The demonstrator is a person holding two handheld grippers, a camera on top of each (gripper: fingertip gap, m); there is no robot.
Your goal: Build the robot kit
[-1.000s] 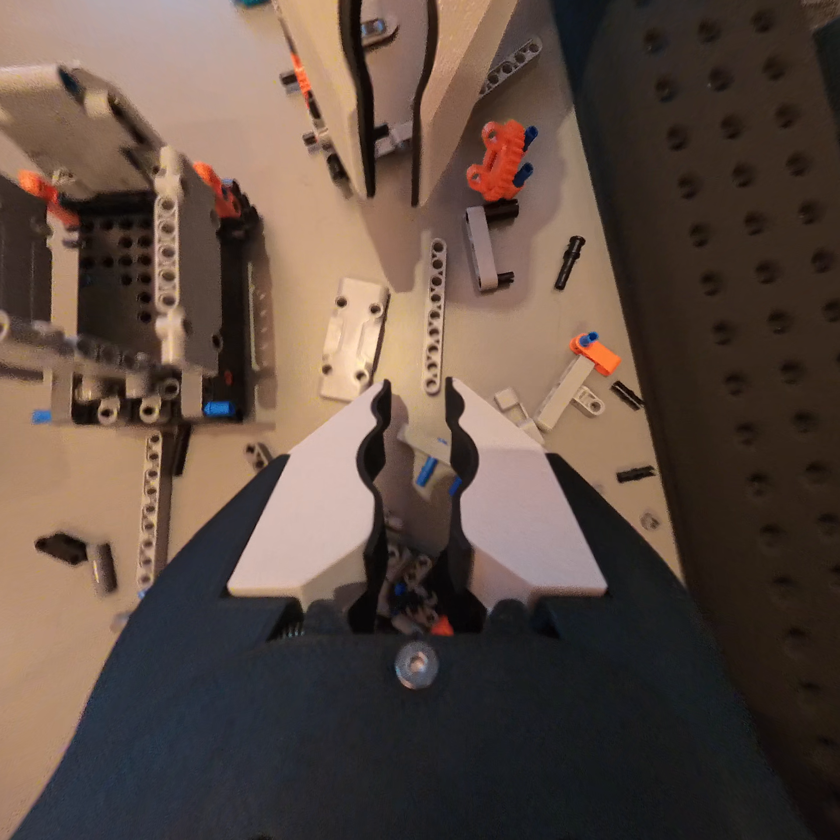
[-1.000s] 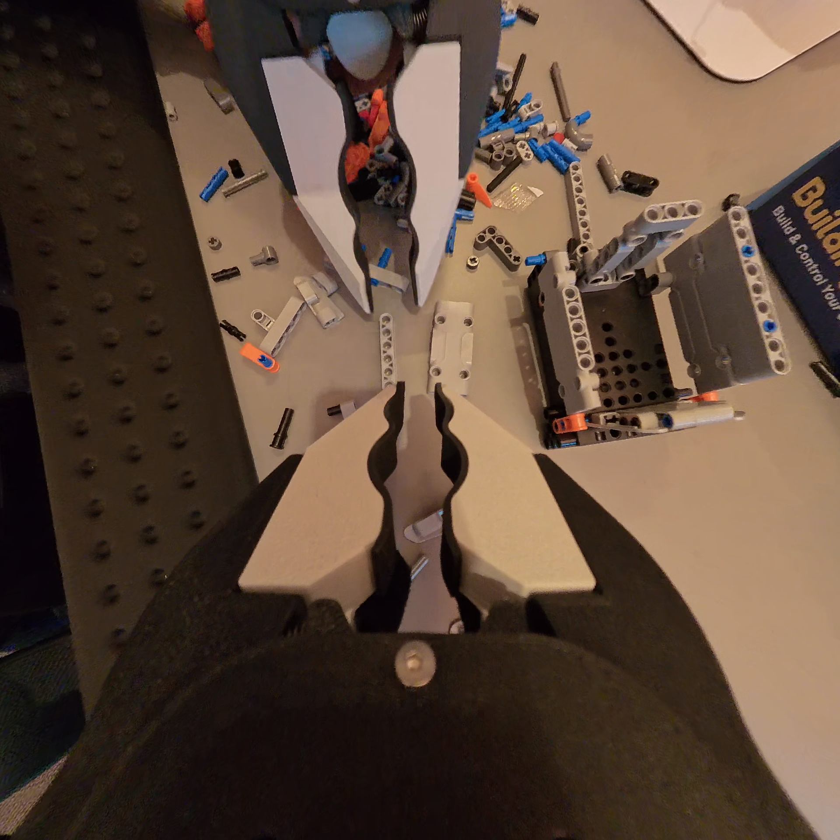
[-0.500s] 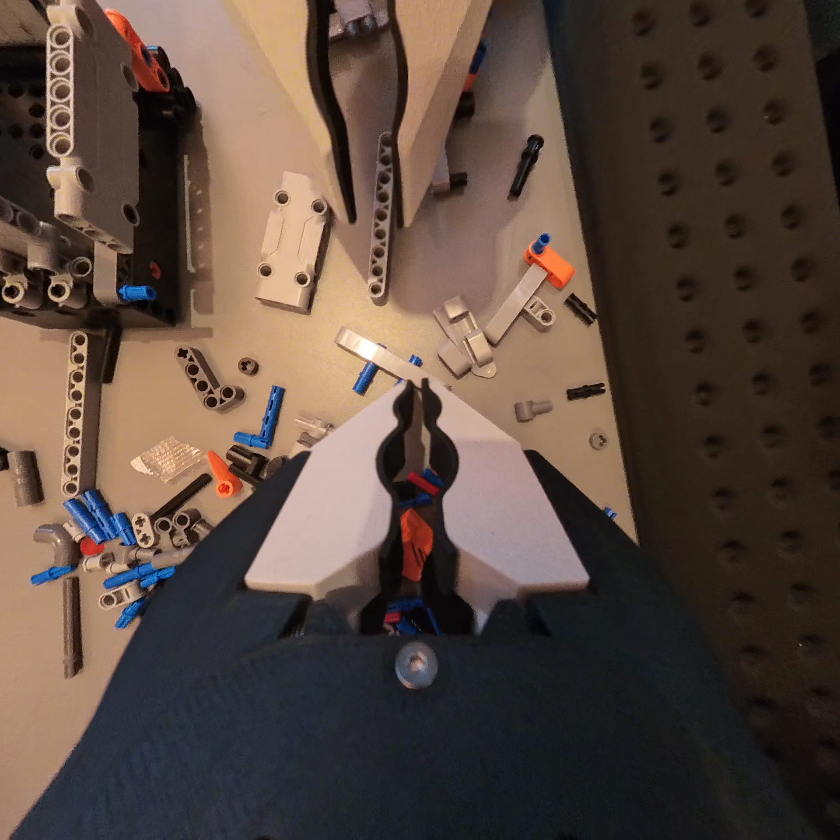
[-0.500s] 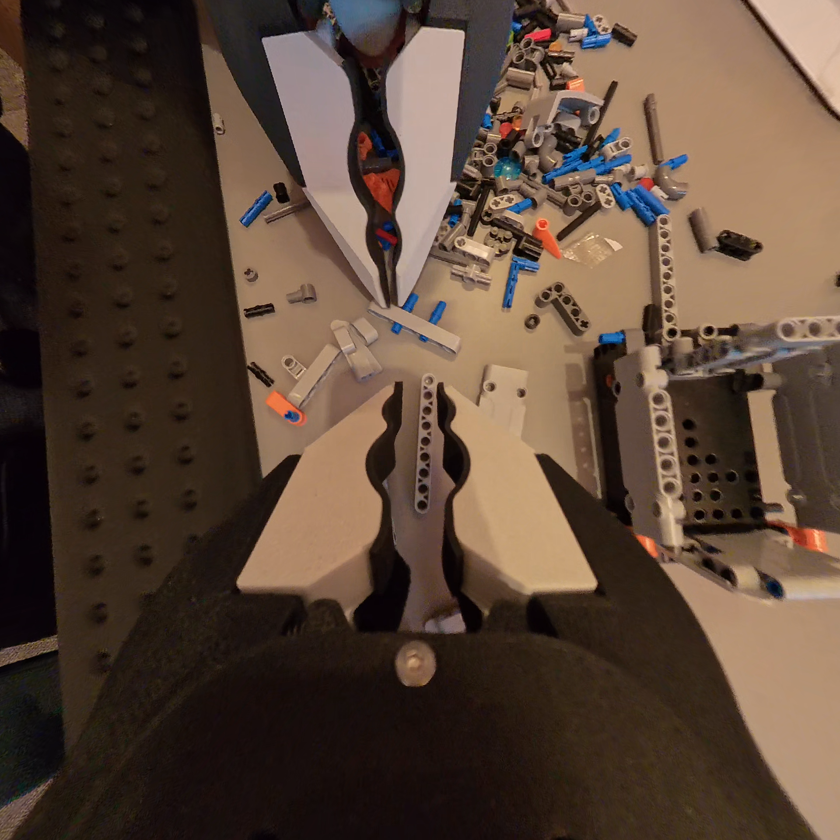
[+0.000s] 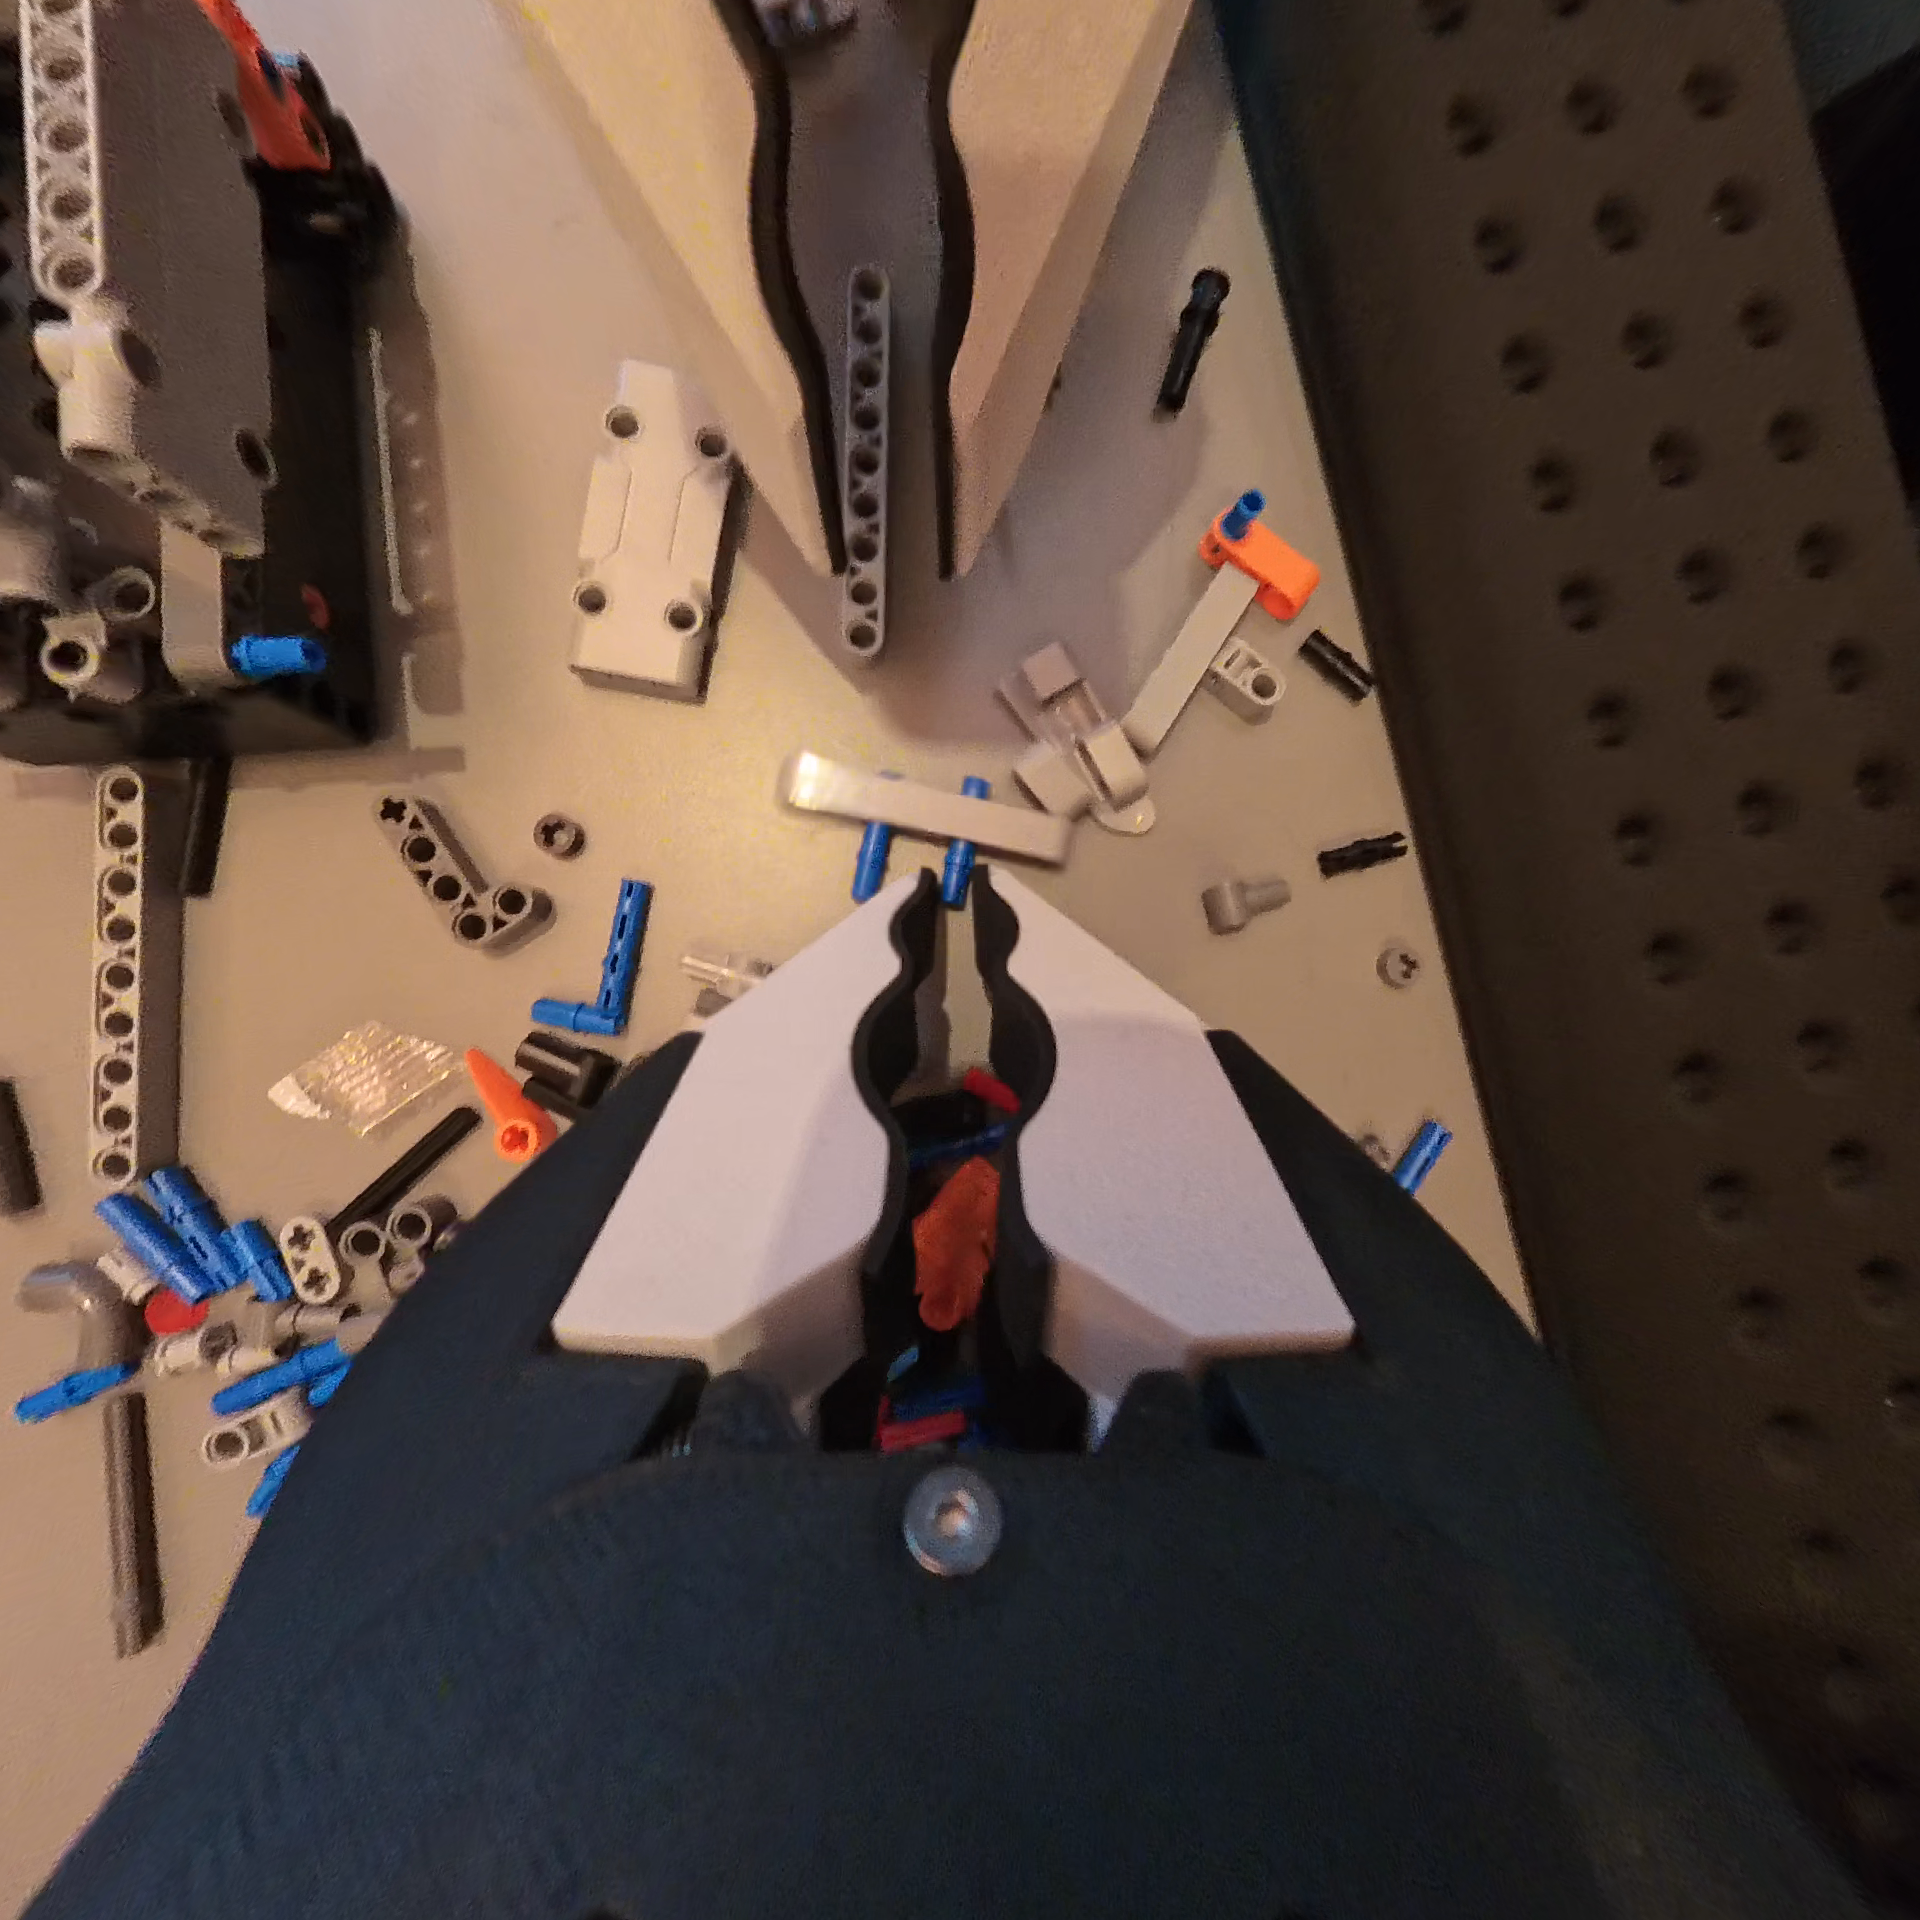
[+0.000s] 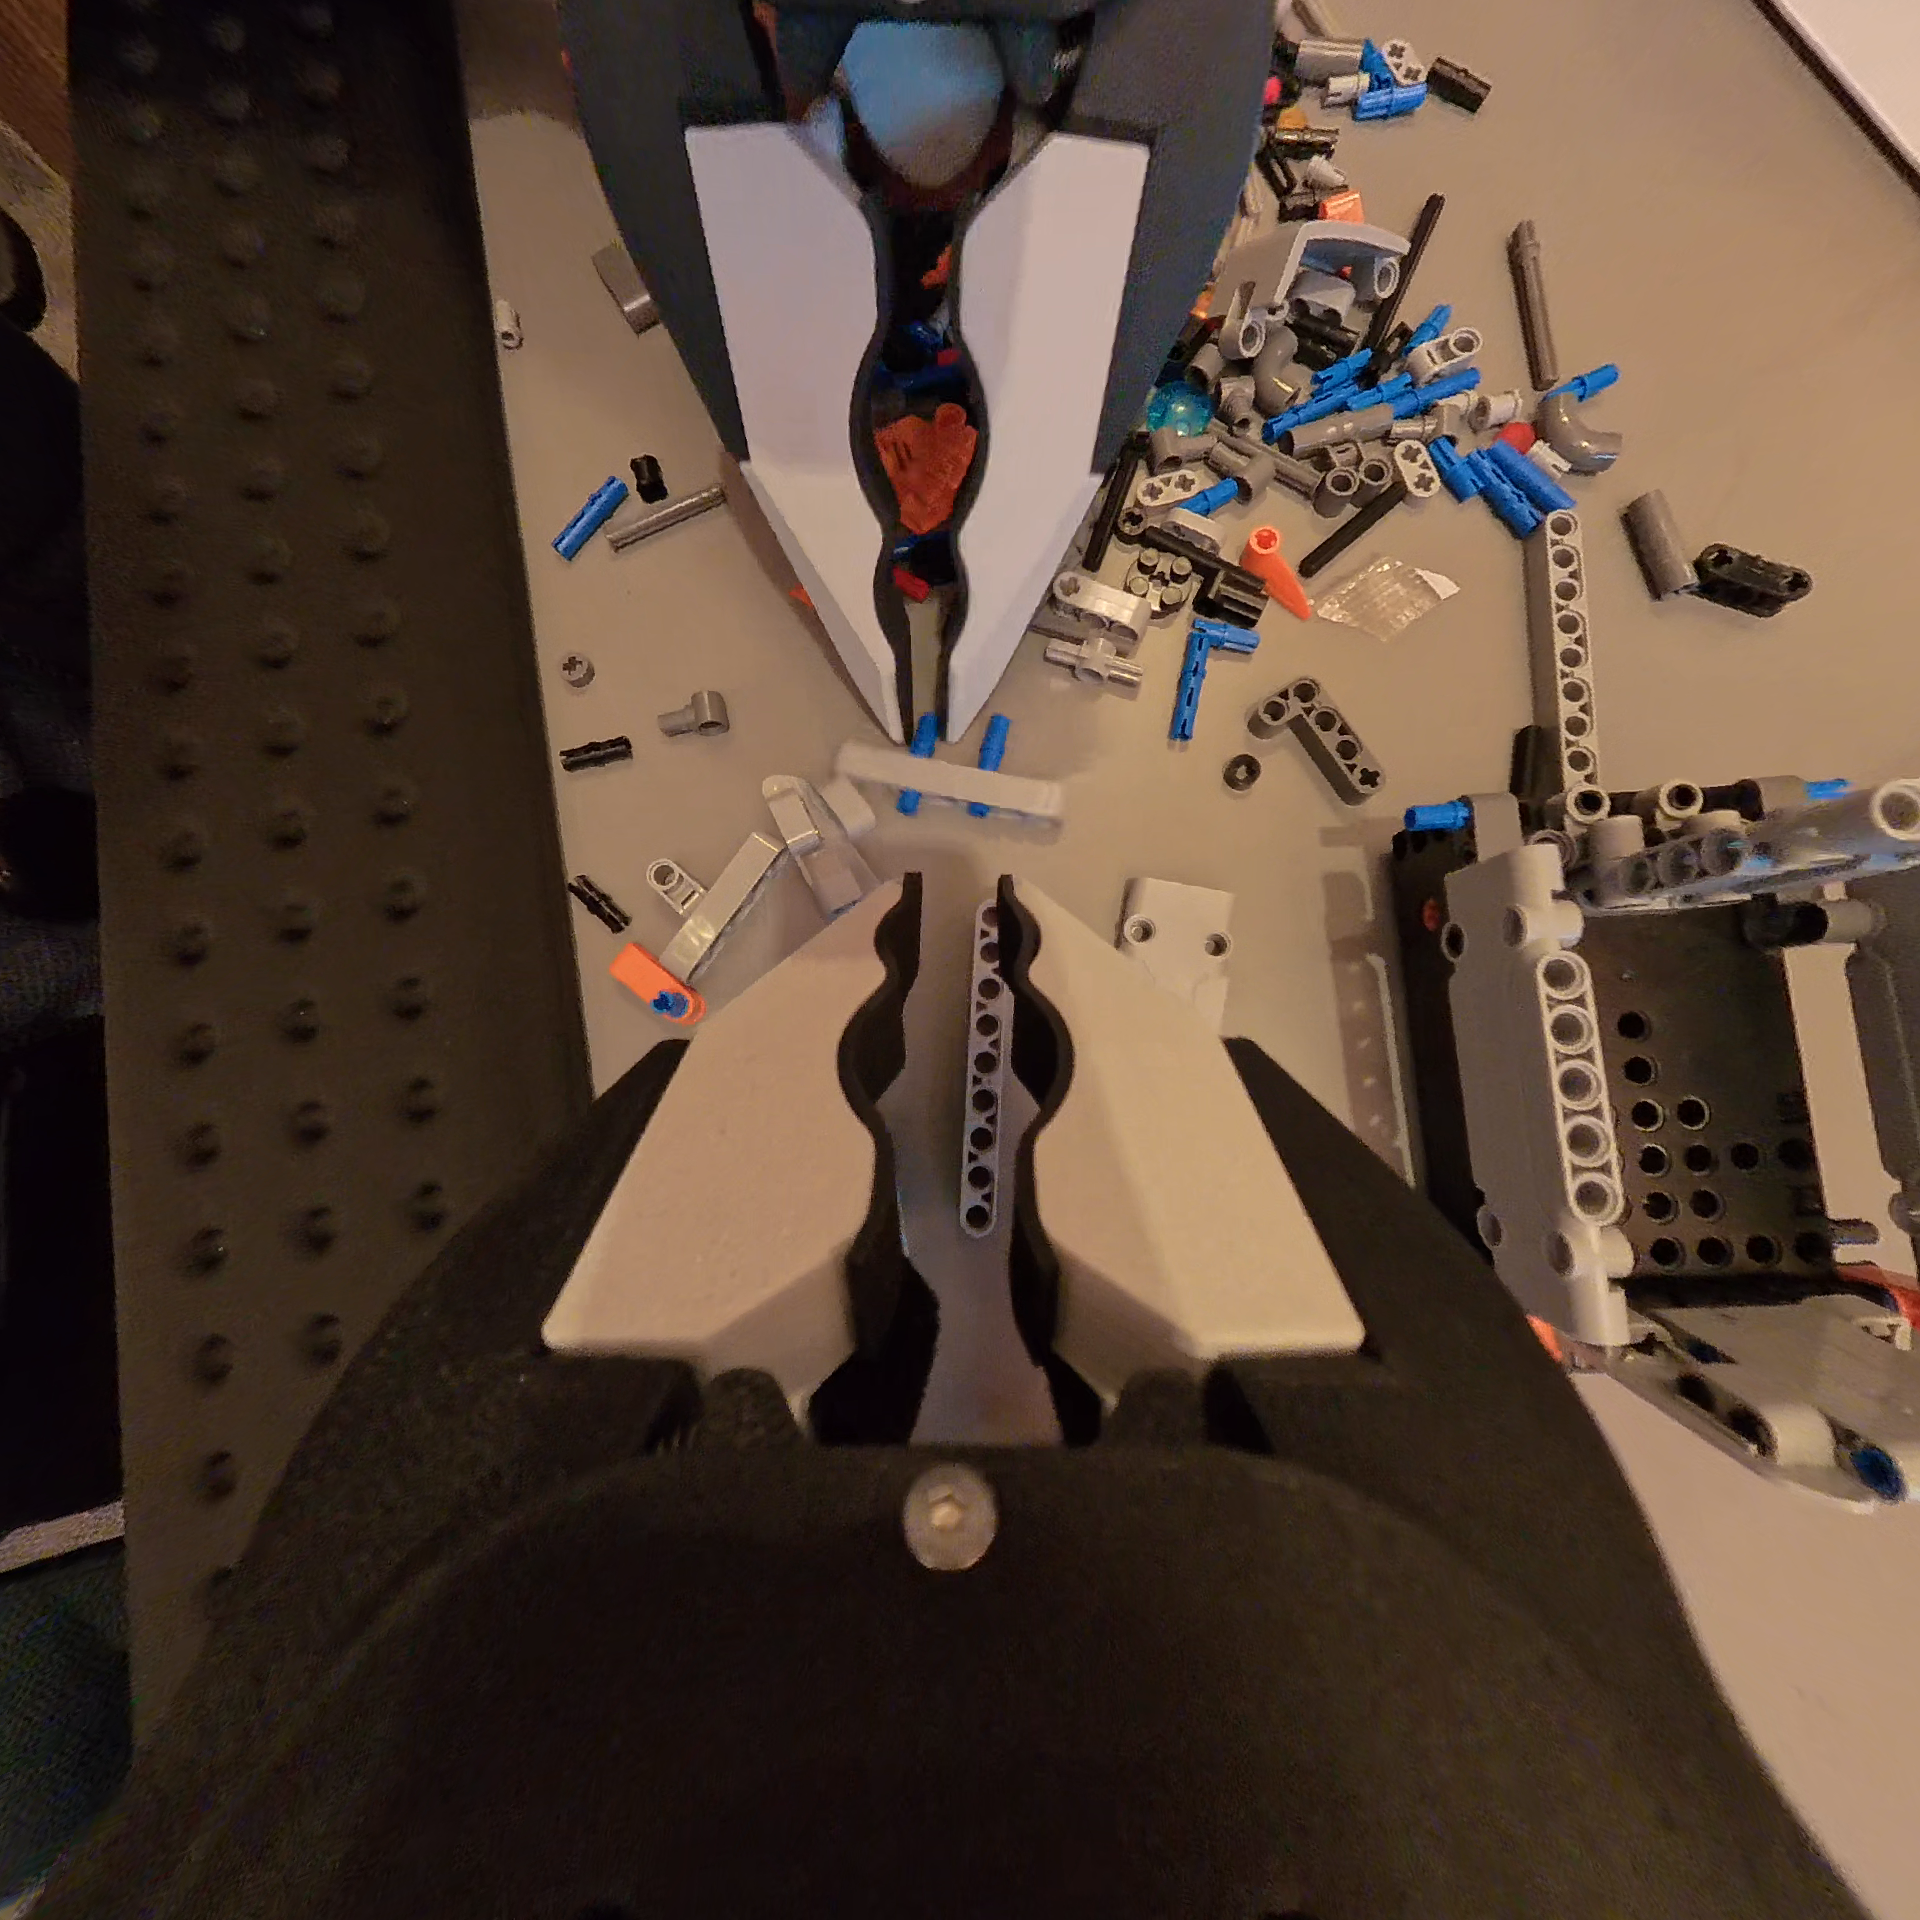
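Both views are lit dimly by warm, yellowish indoor light, so that the pale grey tabletop (image 5: 312,914) is tinted beige. Soft, broad shadows are cast on it beneath the white-fingered right gripper (image 5: 888,566) in the left wrist view, and a paler patch of light is seen between the fingers. No hard glare is seen; only a faint sheen is caught by the crinkled clear plastic scrap (image 6: 1387,592). Strong wide-angle distortion is shown: the dark studded rubber mat (image 6: 291,727) is bowed at the frame edges. Motion blur is spread over the left wrist view, most at its left margin, where the grey and black perforated brick assembly (image 5: 156,416) is smeared. The right wrist view is sharper, though its far corners are softened.
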